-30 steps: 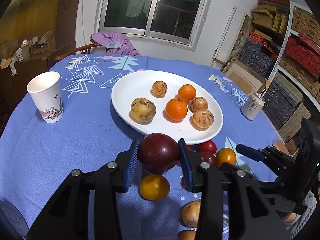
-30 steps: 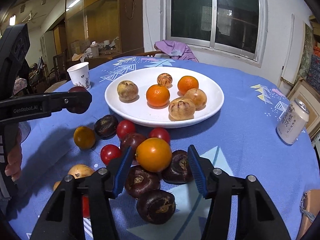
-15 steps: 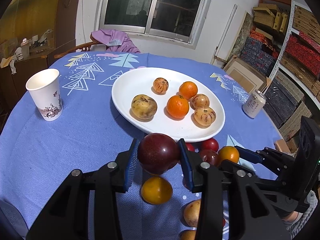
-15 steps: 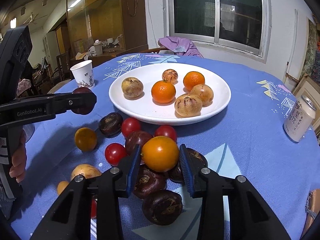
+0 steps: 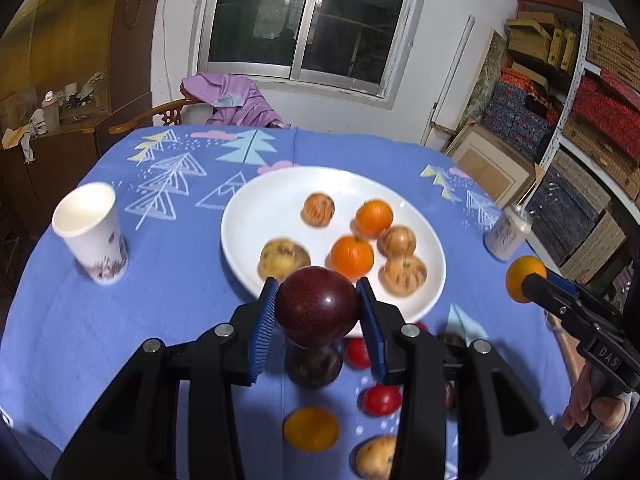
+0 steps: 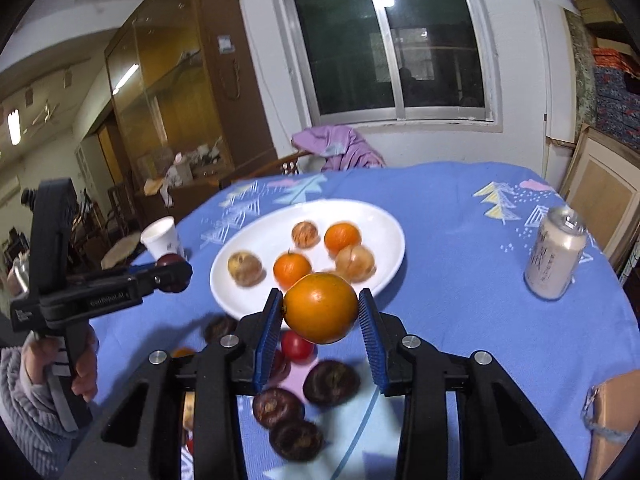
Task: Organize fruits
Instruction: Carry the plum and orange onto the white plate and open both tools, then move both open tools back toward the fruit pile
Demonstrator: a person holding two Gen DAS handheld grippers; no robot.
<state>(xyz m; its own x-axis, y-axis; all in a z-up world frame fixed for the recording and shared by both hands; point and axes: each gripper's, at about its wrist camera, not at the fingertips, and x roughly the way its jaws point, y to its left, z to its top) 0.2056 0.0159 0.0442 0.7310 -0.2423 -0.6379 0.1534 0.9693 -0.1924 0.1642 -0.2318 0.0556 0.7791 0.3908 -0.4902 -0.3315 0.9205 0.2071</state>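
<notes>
My left gripper (image 5: 318,308) is shut on a dark red plum (image 5: 317,305), held above the cloth just in front of the white plate (image 5: 256,216). My right gripper (image 6: 320,312) is shut on an orange fruit (image 6: 320,307), lifted off the table before the same plate (image 6: 380,224). The plate holds two oranges and several speckled brown fruits. In the left wrist view the right gripper (image 5: 524,285) shows at the right edge with the orange fruit. In the right wrist view the left gripper (image 6: 172,274) shows at the left with the plum.
Loose fruit lies on the blue cloth under the grippers: red tomatoes (image 5: 381,399), dark brown fruits (image 6: 331,383), a yellow-orange fruit (image 5: 311,429). A paper cup (image 5: 93,233) stands left of the plate, a drink can (image 6: 555,254) to its right. A person's hand (image 6: 80,364) holds the left gripper.
The right gripper closed on the orange fruit and lifted it off the table, rolling a little. The left gripper rose slightly with the plum, toward the plate.
</notes>
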